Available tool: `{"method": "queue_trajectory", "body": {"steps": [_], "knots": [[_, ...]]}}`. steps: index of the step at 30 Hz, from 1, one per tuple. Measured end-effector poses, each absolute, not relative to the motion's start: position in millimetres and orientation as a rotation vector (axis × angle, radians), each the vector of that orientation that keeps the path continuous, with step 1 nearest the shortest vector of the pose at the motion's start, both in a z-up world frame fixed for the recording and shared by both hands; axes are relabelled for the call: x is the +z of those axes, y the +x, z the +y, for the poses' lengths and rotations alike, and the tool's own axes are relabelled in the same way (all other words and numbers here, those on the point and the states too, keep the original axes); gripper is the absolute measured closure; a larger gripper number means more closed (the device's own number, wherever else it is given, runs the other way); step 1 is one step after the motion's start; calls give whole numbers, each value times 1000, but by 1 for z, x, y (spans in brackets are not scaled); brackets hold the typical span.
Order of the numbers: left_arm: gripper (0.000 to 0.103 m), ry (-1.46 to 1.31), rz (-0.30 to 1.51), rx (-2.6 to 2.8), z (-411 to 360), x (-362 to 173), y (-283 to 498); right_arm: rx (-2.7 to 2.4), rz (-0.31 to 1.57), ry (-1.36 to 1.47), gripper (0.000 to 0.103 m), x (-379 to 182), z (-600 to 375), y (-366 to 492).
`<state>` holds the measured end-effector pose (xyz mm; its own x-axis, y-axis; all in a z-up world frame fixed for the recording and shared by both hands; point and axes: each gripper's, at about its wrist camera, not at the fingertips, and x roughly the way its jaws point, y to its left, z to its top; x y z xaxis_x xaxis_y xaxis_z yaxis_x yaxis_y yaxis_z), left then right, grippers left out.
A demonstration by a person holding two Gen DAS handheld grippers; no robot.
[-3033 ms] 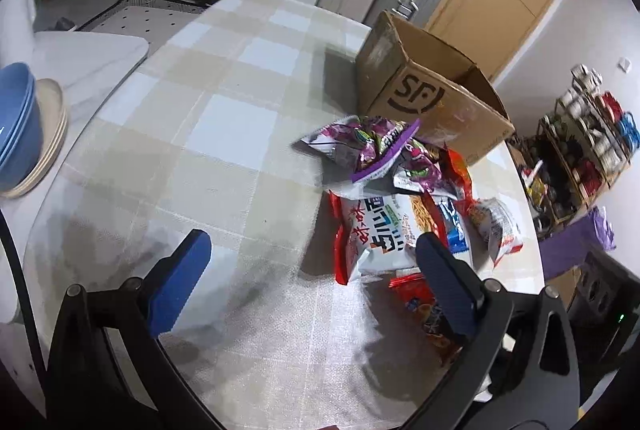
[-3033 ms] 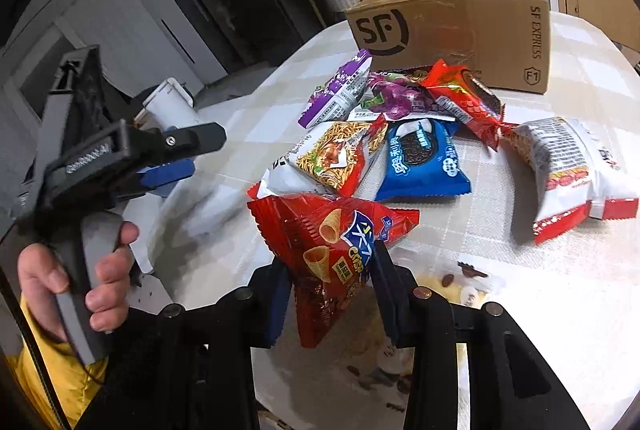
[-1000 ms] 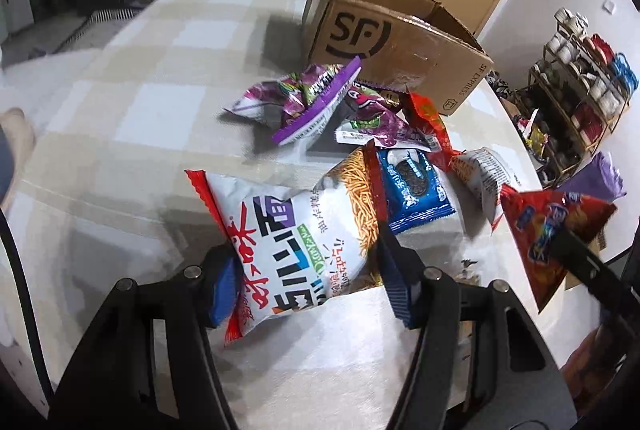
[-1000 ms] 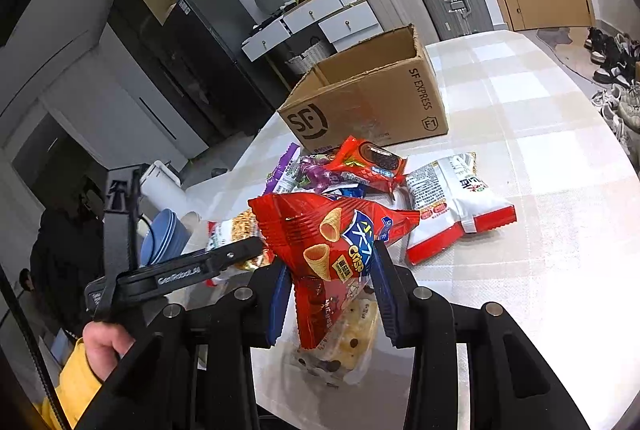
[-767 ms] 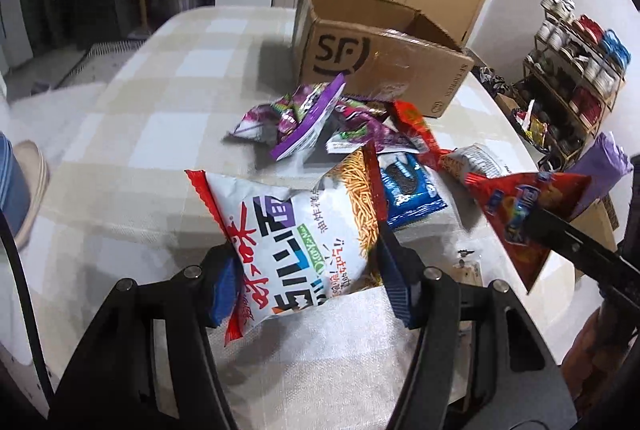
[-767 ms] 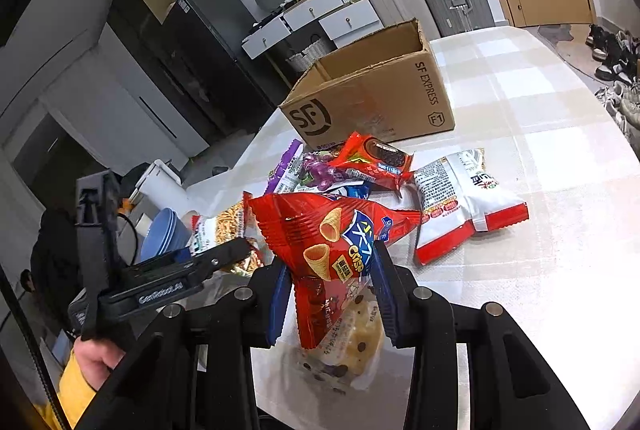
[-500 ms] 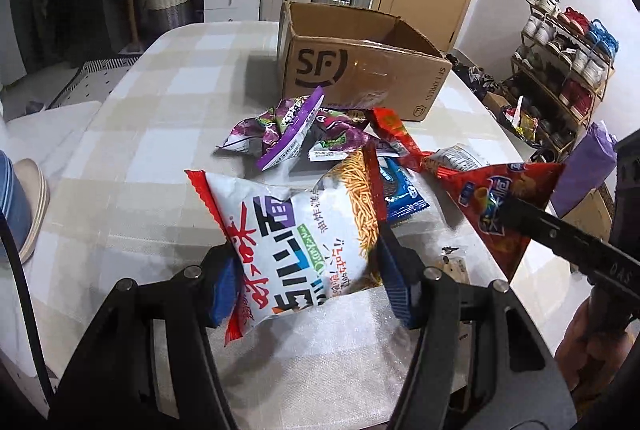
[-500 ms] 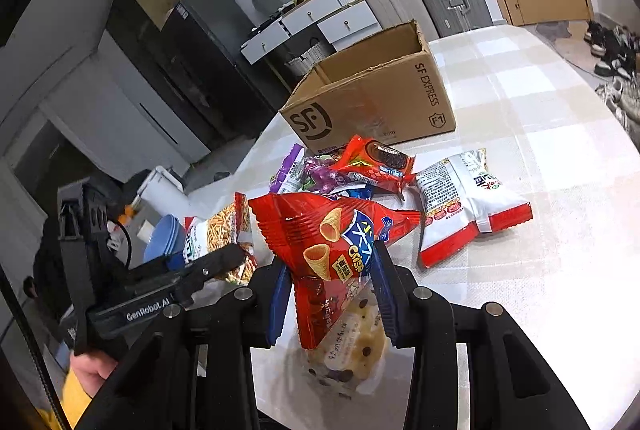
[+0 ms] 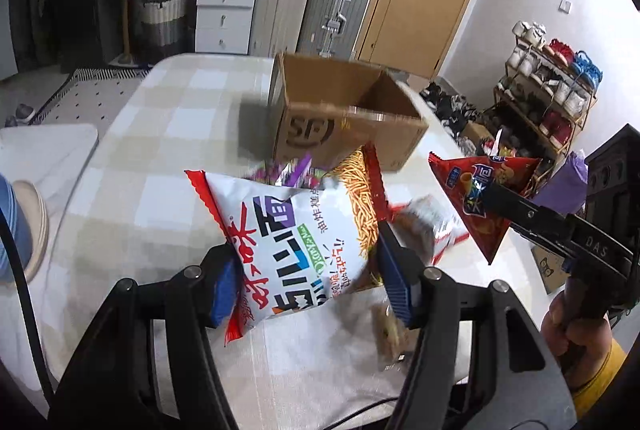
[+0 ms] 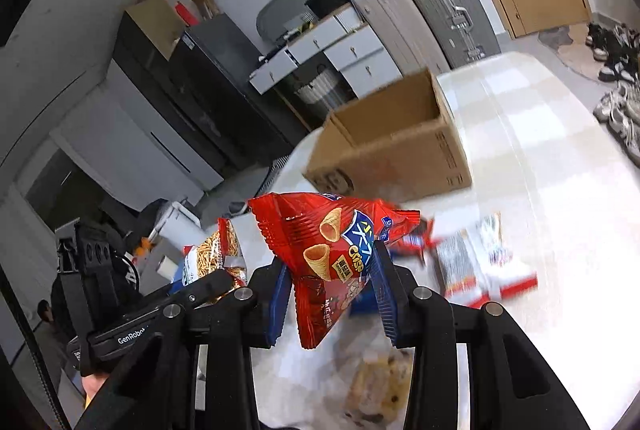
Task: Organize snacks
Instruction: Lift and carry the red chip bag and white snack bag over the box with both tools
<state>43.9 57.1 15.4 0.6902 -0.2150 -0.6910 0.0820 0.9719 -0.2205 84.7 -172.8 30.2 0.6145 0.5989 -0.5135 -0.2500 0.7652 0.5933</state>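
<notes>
Left gripper (image 9: 308,270) clamped on white noodle-snack bag (image 9: 296,230), aloft short of cardboard box (image 9: 344,118). Right gripper (image 10: 330,294) clamped on red cone-crisp bag (image 10: 332,246), likewise short of box. Judged: light, puffy, slippery film, crushable contents; pinch seam edges.

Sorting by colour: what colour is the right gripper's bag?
Red bag, clearest in the right wrist view.

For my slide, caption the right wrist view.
Right gripper holds a red snack bag above the table, cardboard box ahead.
</notes>
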Motion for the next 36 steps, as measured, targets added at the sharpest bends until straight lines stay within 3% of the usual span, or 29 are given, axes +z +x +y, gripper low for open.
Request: {"method": "queue_trajectory", "body": {"steps": [7,15,26,36], "knots": [[45,-165,762,-216,53,62,85,518,726,456,65,76,-168,122],[45,-127,804,-239,36,79,158,507,718,422,65,94,-160,175],[45,-118,904,-234,10,60,283,484,778,452,65,69,-164,259],[45,-74,985,-244,-8,9,360,452,847,436,65,31,-165,309]]}}
